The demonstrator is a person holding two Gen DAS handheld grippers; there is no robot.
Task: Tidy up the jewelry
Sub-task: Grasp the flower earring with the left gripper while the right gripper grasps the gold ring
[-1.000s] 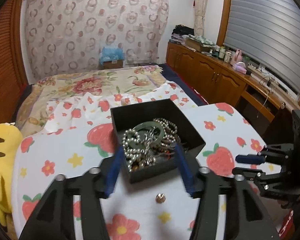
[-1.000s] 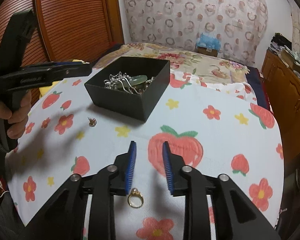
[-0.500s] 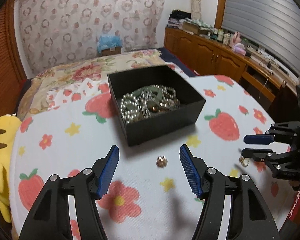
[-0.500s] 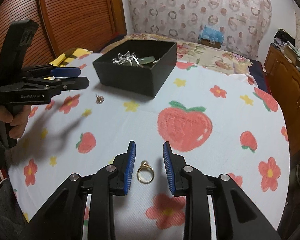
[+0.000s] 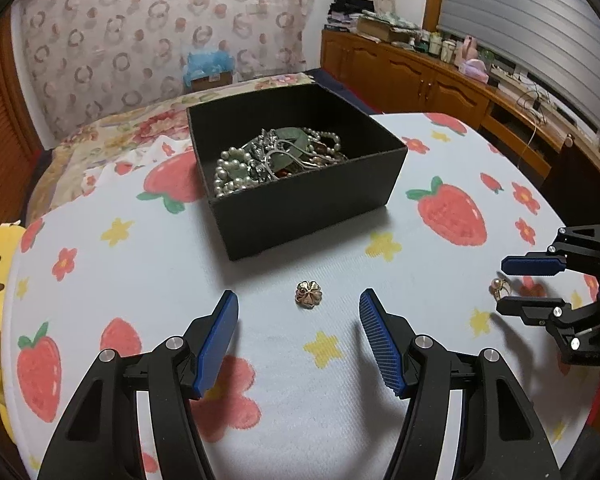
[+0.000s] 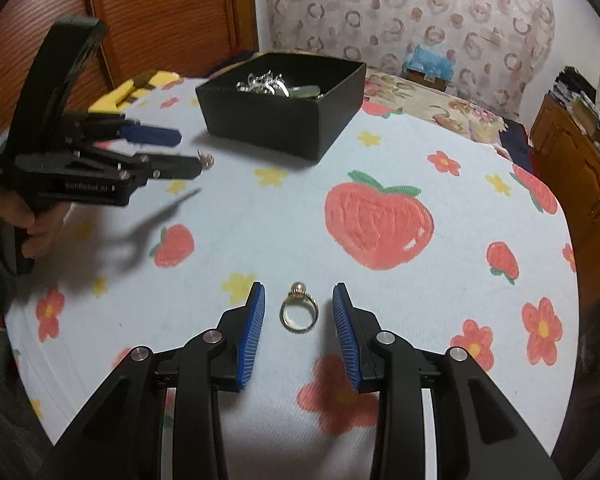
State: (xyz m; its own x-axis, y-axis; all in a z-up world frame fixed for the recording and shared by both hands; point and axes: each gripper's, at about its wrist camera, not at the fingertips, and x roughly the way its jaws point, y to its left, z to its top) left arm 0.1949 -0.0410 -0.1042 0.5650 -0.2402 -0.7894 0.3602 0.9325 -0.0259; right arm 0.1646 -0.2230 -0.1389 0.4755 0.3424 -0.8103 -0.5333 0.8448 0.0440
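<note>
On the bench, both claws straddle jewelry ungripped: left claw [image 5: 299, 334] released around the charm [image 5: 308, 294], right claw [image 6: 299, 326] opening around the ring [image 6: 299, 312]; either could skid off the cloth [image 6: 260, 216].

Two wrist cameras, each angled down along its own fingers at a strawberry-print tabletop.

Both sit close above the cloth [image 5: 260, 264]; both show the black box [image 5: 300, 208] [image 6: 284, 120], and each sees the other gripper at its edge.

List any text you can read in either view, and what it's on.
"GenRobot.AI", roughly: small pale print on the side of the left gripper, blurred, so the reading is unsure.
Items on the cabinet: any labels are too small to read.
Black box, cloth, ring: no text.
</note>
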